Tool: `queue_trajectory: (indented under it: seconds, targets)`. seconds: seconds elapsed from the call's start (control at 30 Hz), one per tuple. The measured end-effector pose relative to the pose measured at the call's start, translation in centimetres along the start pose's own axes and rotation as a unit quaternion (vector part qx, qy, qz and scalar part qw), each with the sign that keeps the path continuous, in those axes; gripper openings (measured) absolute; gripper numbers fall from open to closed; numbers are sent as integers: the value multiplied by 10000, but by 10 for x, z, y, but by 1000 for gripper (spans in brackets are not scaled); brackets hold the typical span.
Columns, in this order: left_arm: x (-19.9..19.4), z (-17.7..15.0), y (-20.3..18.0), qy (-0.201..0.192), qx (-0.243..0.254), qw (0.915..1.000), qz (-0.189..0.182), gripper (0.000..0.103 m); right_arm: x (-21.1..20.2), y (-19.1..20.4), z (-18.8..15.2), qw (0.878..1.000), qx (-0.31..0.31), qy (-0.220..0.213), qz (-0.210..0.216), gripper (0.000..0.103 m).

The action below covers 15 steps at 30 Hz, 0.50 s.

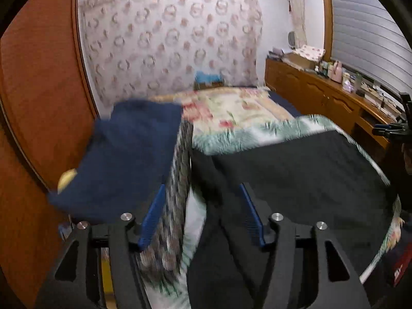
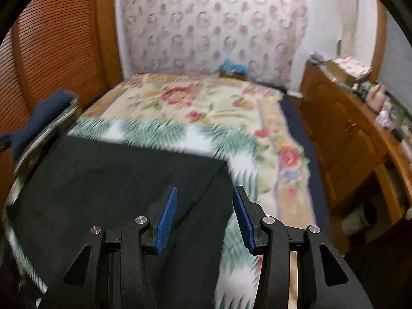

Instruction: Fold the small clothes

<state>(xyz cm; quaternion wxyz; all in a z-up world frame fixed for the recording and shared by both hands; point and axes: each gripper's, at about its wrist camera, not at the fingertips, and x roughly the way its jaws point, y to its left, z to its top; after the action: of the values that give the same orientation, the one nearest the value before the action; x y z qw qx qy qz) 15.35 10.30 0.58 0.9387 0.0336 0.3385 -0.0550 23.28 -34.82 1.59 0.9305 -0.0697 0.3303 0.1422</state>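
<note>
Where both wrist views are blurred, fine detail cannot be read.
Left claw: its blue pads are seen parted to a middling gap; nothing is pinched, and no pad is seen pressing on cloth.
Cloth at left claw: a black garment is seen beneath and ahead of the right-hand pad, with a patterned cloth edge just beside the left-hand pad.
Right claw: a moderate gap is shown between its blue pads; nothing is held, and the garment's right border is seen running under the gap.
Black garment, position: it is laid flat on the near part of the bed, on a fern-print cover, with a straight far edge and a squared far corner.
Navy garment: it is seen at the left edge of the bed, on top of the patterned cloth; whether it is folded cannot be told.
Floral blanket: it is spread over the bed beyond the fern-print cover.
Wooden cabinet: it is placed along the right of the bed, with small items on its top.
Blue object: it is seen at the head of the bed; its kind cannot be told.
Patterned hanging: the far wall is covered by it.
</note>
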Motion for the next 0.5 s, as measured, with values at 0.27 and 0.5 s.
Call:
queue_trajectory:
  seconds: [0.27, 0.5]
  targets:
    - [-19, -85, -6, 306, -233, 9993, -23, 60, -32, -41, -61, 9994, -18, 236, 243, 47]
    - [-19, -128, -15, 605, -339, 9976, 48, 60, -47, -40, -84, 9985, 75, 536, -44, 47]
